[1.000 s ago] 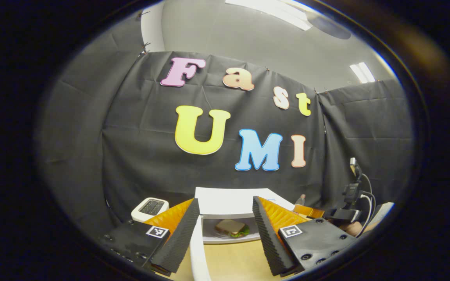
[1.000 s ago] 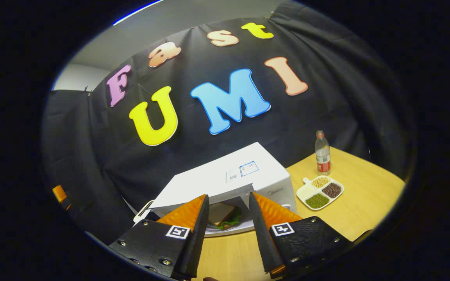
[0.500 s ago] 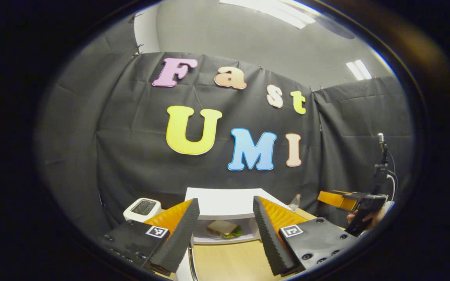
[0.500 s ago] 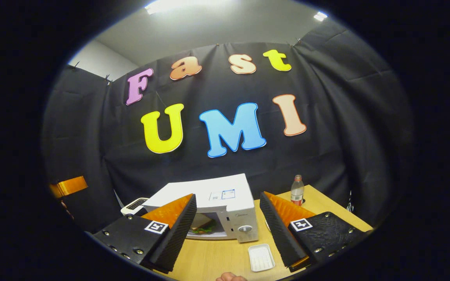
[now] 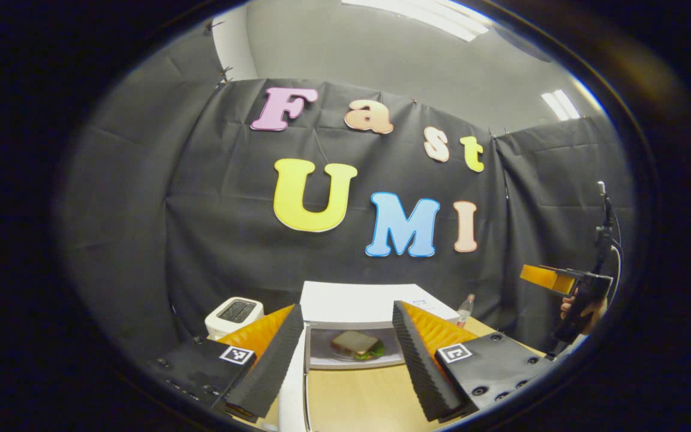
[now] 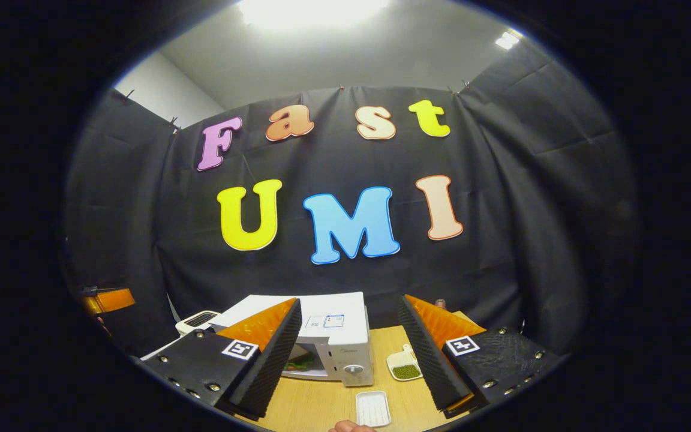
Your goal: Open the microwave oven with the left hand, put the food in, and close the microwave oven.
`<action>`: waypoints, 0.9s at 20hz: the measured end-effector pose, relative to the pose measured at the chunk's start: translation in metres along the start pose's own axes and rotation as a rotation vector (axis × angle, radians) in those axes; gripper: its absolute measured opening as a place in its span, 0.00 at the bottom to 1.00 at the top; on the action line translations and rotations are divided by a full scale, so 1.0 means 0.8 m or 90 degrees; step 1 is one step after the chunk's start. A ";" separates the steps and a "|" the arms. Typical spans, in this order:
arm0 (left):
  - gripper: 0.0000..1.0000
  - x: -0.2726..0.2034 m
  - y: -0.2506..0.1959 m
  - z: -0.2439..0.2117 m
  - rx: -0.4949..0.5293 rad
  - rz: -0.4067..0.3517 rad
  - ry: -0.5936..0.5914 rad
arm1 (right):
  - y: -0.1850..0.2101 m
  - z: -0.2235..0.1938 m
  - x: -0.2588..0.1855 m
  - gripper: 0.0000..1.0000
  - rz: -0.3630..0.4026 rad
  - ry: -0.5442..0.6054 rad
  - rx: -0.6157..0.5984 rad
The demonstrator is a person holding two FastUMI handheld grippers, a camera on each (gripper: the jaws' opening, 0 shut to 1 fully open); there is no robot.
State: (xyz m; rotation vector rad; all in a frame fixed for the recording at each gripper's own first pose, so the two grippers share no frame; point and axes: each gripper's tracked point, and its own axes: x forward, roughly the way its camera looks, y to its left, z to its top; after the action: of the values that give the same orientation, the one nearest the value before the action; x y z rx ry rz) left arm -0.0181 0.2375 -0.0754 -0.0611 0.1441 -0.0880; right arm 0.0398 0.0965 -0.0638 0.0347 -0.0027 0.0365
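Left gripper view is showing the open door (image 5: pixel 293 390) lying edge-on between the left gripper's (image 5: pixel 345 360) spread, empty fingers, with the sandwich (image 5: pixel 354 343) sitting inside the microwave (image 5: pixel 357 303) straight ahead.

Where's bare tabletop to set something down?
Bare table lies before the microwave, left of the small white tray. Right of the microwave is crowded by the divided dish. The sandwich occupies the cavity.

The left gripper view looks level and straight at the front of the open white box-shaped microwave oven (image 5: pixel 354 303), fairly near. The right gripper view faces the same microwave oven (image 6: pixel 327 333) from farther back and to its right. Both share the light wooden table (image 5: pixel 351 399).
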 end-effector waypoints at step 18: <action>0.07 -0.137 0.129 -0.168 0.027 0.089 0.211 | 0.017 0.023 0.024 0.98 0.013 -0.024 0.013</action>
State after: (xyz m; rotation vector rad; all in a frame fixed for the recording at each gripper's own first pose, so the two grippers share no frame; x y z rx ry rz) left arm -0.1373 0.3430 -0.1994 0.0071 0.4763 0.0388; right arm 0.0583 0.1102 -0.0447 0.0563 -0.0402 0.0566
